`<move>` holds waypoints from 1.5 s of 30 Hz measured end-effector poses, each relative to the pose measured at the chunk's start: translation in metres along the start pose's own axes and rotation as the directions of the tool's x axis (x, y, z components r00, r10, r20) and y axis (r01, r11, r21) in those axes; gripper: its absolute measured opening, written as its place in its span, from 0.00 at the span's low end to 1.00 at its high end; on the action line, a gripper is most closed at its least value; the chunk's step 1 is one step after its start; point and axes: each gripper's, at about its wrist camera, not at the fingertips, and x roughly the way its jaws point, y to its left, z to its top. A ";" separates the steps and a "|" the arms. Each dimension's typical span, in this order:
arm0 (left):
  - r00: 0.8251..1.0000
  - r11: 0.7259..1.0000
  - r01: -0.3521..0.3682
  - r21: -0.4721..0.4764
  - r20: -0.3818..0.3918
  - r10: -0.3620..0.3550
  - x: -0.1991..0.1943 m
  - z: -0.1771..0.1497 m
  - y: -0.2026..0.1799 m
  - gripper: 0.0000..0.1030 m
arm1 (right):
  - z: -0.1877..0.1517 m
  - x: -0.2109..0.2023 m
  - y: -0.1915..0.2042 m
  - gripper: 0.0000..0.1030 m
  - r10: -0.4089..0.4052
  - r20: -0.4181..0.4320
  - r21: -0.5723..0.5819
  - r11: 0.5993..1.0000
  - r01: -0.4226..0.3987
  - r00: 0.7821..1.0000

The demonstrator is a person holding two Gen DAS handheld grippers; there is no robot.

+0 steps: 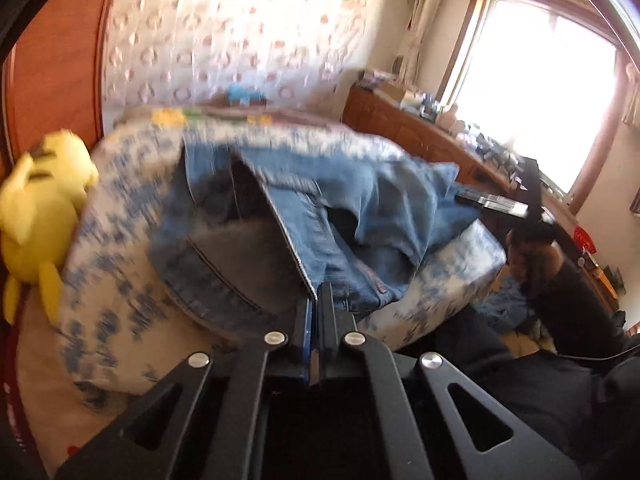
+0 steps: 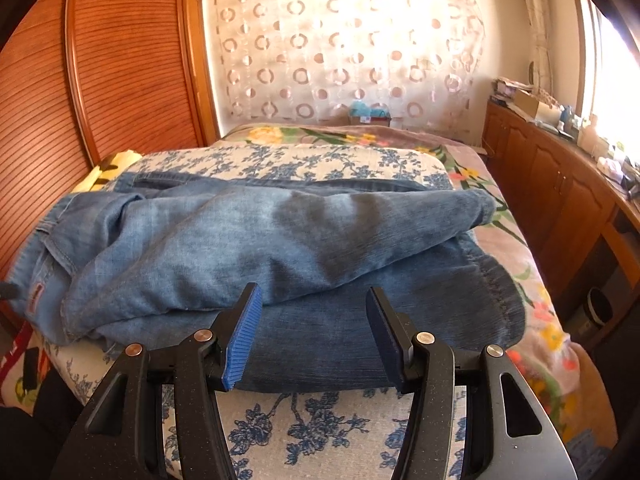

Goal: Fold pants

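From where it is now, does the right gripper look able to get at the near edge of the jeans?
Probably yes. The right gripper is open, its fingers straddling the jeans on the floral cushion, with nothing in between.

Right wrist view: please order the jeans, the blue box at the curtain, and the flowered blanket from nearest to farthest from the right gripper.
1. jeans: just ahead of the open right gripper, on the blue-flowered cushion.
2. flowered blanket: spread on the bed beyond the cushion.
3. blue box: at the bed's far end, against the curtain.
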 end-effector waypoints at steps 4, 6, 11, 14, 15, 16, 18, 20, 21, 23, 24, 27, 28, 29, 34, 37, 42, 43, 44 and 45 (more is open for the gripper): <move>0.994 1.000 -0.025 0.011 0.103 0.024 -0.048 0.025 -0.010 0.00 | 0.004 -0.009 -0.009 0.53 0.004 0.024 0.028 1.000 -0.005 1.000; 0.987 0.999 -0.031 0.010 0.161 0.029 -0.068 0.040 -0.012 0.00 | 0.007 -0.012 -0.010 0.53 0.005 0.034 0.035 0.999 -0.006 0.999; 0.965 0.996 -0.083 -0.014 0.247 0.084 -0.088 0.071 0.001 0.00 | 0.010 -0.018 -0.016 0.54 0.003 0.056 0.044 0.999 -0.005 0.998; 0.955 0.988 -0.149 -0.038 0.254 0.153 -0.070 0.088 0.024 0.00 | 0.010 -0.019 -0.020 0.54 0.003 0.064 0.052 0.999 -0.006 0.998; 0.955 0.986 -0.160 -0.055 0.243 0.168 -0.059 0.095 0.034 0.00 | 0.009 -0.018 -0.022 0.54 0.000 0.065 0.054 0.999 -0.004 0.998; 0.955 0.983 -0.168 -0.068 0.238 0.180 -0.052 0.100 0.042 0.00 | 0.009 -0.018 -0.023 0.54 -0.003 0.064 0.057 0.998 -0.001 0.998; 0.954 0.977 -0.184 -0.109 0.219 0.204 -0.028 0.112 0.066 0.00 | 0.008 -0.017 -0.027 0.54 -0.008 0.062 0.058 0.998 0.005 0.998; 0.951 0.970 -0.205 -0.128 0.209 0.228 -0.008 0.122 0.080 0.00 | 0.008 -0.016 -0.031 0.54 -0.019 0.057 0.053 0.998 0.016 0.998; 0.949 0.966 -0.224 -0.129 0.196 0.246 0.005 0.129 0.088 0.00 | 0.009 -0.015 -0.032 0.54 -0.024 0.055 0.049 0.999 0.022 0.998; 0.947 0.962 -0.237 -0.136 0.188 0.260 0.020 0.136 0.094 0.00 | 0.008 -0.014 -0.035 0.54 -0.032 0.050 0.043 0.999 0.029 0.998; 0.946 0.959 -0.246 -0.138 0.180 0.268 0.031 0.142 0.100 0.00 | 0.008 -0.013 -0.036 0.55 -0.031 0.049 0.037 0.999 0.029 0.998; 0.939 0.950 -0.286 -0.124 0.162 0.304 0.052 0.151 0.105 0.00 | 0.009 -0.009 -0.037 0.55 -0.043 0.042 0.007 0.999 0.043 0.998; 0.937 0.948 -0.295 -0.118 0.158 0.311 0.057 0.154 0.106 0.00 | 0.009 -0.007 -0.038 0.56 -0.046 0.039 -0.004 0.999 0.046 0.998; 0.936 0.947 -0.302 -0.111 0.152 0.316 0.063 0.156 0.107 0.00 | 0.009 -0.004 -0.039 0.58 -0.050 0.033 -0.014 0.999 0.050 0.998; 0.937 0.946 -0.313 -0.085 0.136 0.322 0.076 0.160 0.105 0.00 | 0.014 0.009 -0.061 0.65 -0.086 0.009 0.005 0.996 0.086 0.996; 0.936 0.944 -0.319 -0.079 0.133 0.327 0.078 0.160 0.106 0.00 | 0.019 0.022 -0.073 0.65 -0.060 -0.020 0.027 0.998 0.061 0.998; 0.934 0.943 -0.327 -0.065 0.132 0.333 0.079 0.161 0.105 0.00 | 0.026 0.027 -0.073 0.65 0.021 -0.022 0.053 0.998 -0.019 1.000; 0.932 0.941 -0.333 -0.055 0.130 0.337 0.080 0.160 0.105 0.00 | 0.027 0.028 -0.072 0.65 0.043 -0.027 0.055 0.998 -0.041 0.999; 0.931 0.940 -0.336 -0.049 0.130 0.340 0.080 0.160 0.105 0.00 | 0.029 0.030 -0.070 0.64 0.056 -0.036 0.056 0.997 -0.054 0.998; 0.930 0.939 -0.341 -0.043 0.128 0.344 0.081 0.159 0.105 0.00 | 0.029 0.031 -0.069 0.61 0.064 -0.041 0.055 0.997 -0.062 0.997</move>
